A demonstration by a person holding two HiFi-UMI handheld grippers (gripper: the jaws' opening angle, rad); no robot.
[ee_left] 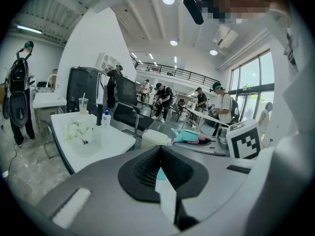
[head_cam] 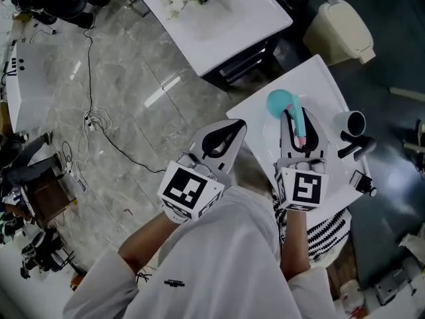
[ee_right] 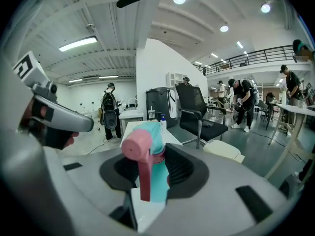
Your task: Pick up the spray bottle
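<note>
The right gripper (head_cam: 301, 119) is gripping the spray bottle (head_cam: 282, 103) between partly spread jaws, holding it over the white table (head_cam: 319, 78). The pickup appears to be in its lifting stage. The left gripper (head_cam: 226, 133) is hovering just off the table's edge, jaws together and empty. The next move is likely calling for a firm, steady grip while raising the bottle clear of the table.

A small white table (head_cam: 317, 78) carries a white cylindrical object (head_cam: 350, 122) — a dark handle-like piece (head_cam: 356, 147) beside it.
</note>
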